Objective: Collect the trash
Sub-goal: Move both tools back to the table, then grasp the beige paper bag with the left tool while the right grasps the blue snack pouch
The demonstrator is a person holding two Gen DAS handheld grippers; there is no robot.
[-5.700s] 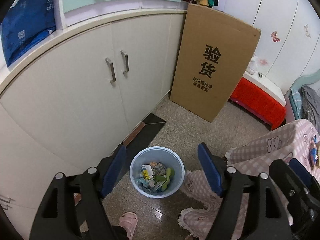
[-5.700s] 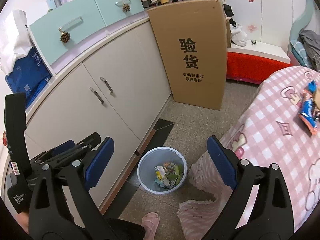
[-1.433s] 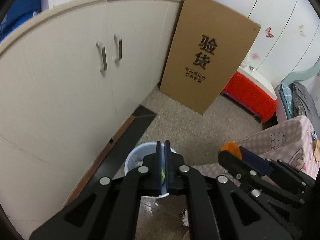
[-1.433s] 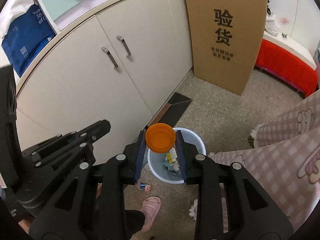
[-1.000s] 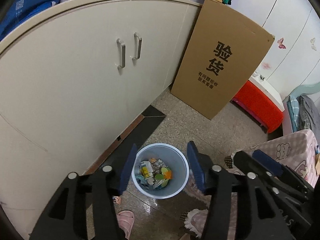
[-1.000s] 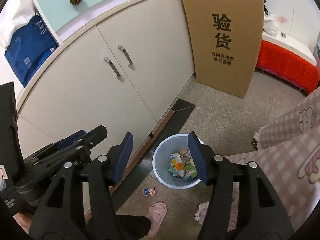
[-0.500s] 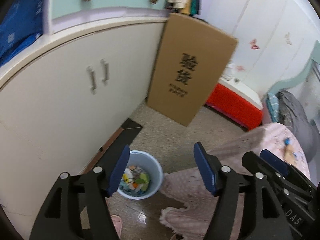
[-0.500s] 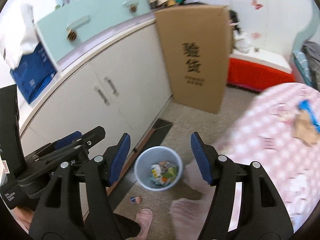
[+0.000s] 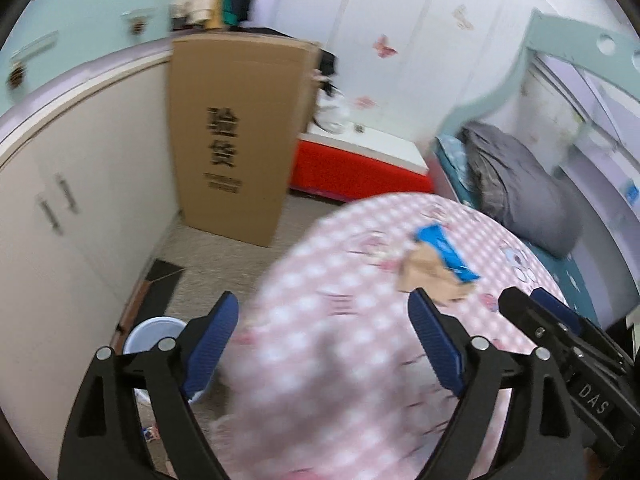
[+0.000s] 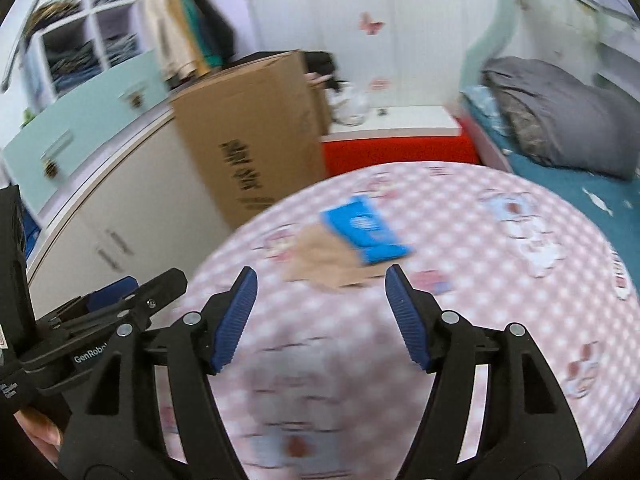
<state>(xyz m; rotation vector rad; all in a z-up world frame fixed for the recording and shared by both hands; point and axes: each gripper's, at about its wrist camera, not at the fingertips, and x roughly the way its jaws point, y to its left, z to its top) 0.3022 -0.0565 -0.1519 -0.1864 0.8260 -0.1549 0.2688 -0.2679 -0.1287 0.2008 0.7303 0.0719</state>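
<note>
At the far left of the left wrist view, a white bin stands on the floor beside the cream cupboard, partly hidden behind the left gripper. Its fingers are spread wide with nothing between them, having just been opening. Further back, a tall cardboard box leans against the cupboard, with a low red chest to its right. The bench, covered in a pink checked cloth, fills the middle of both views, blurred. On it lies the trash: a crumpled brown paper with a blue wrapper touching and partly overlapping it. In the right wrist view the right gripper hangs above the cloth just short of the brown paper, fingers parted and empty, also having just been opening. At the right, a grey blanket lies on a bed.
</note>
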